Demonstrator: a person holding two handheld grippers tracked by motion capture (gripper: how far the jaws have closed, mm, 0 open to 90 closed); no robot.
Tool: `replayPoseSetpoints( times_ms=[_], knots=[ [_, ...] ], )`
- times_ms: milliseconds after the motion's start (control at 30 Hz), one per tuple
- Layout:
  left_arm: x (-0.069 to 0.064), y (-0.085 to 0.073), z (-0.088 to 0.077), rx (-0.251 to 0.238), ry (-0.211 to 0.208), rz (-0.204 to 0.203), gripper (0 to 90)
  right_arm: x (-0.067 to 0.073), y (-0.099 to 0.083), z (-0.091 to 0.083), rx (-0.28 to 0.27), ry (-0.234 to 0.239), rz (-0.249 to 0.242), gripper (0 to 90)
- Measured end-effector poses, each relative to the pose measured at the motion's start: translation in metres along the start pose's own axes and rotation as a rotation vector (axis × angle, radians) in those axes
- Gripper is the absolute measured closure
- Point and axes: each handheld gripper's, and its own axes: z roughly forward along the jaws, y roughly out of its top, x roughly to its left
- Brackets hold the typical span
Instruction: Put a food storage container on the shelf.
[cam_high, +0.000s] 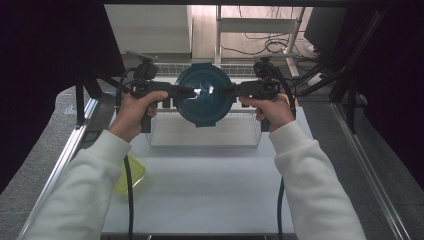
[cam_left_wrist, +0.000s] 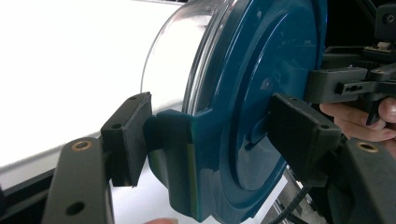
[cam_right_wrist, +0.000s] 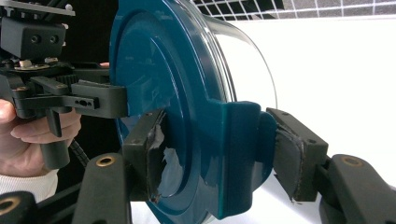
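A round clear bowl with a dark teal lid (cam_high: 204, 95) hangs in the air over the back of the table, held from both sides. My left gripper (cam_high: 191, 91) is shut on the lid's left clip tab, and my right gripper (cam_high: 223, 91) is shut on the opposite tab. In the left gripper view the pads (cam_left_wrist: 127, 137) clamp the teal tab (cam_left_wrist: 175, 154), with the lid (cam_left_wrist: 261, 84) face-on to the right. In the right gripper view my right gripper (cam_right_wrist: 224, 156) squeezes its tab (cam_right_wrist: 238, 140) between worn pads (cam_right_wrist: 156, 158). The glass wall (cam_right_wrist: 243, 60) shows behind the lid.
A clear plastic bin (cam_high: 205, 134) stands on the white table (cam_high: 210, 190) right under the bowl. A yellow-green container (cam_high: 132, 174) lies at the table's left edge by the left sleeve. A wire rack (cam_high: 172, 69) runs along the back.
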Motion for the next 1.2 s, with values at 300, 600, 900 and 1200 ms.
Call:
replayPoseSetpoints(
  times_ms=[300, 600, 900, 1200],
  knots=[
    [0.007, 0.026, 0.008, 0.012, -0.001, -0.012, 32.2, -0.011, 0.023, 0.003, -0.009, 0.005, 0.024, 40.0],
    [0.029, 0.038, 0.026, 0.049, -0.001, -0.022, 32.2, -0.033, 0.033, 0.019, 0.007, 0.008, 0.061, 40.0],
    [0.048, 0.041, 0.045, 0.051, -0.006, -0.067, 31.9, -0.057, 0.032, 0.035, 0.019, 0.009, 0.121, 40.1],
    [0.057, 0.044, 0.056, 0.003, -0.003, -0.134, 31.2, -0.07, 0.037, 0.043, 0.014, 0.014, 0.215, 37.4]
  ],
)
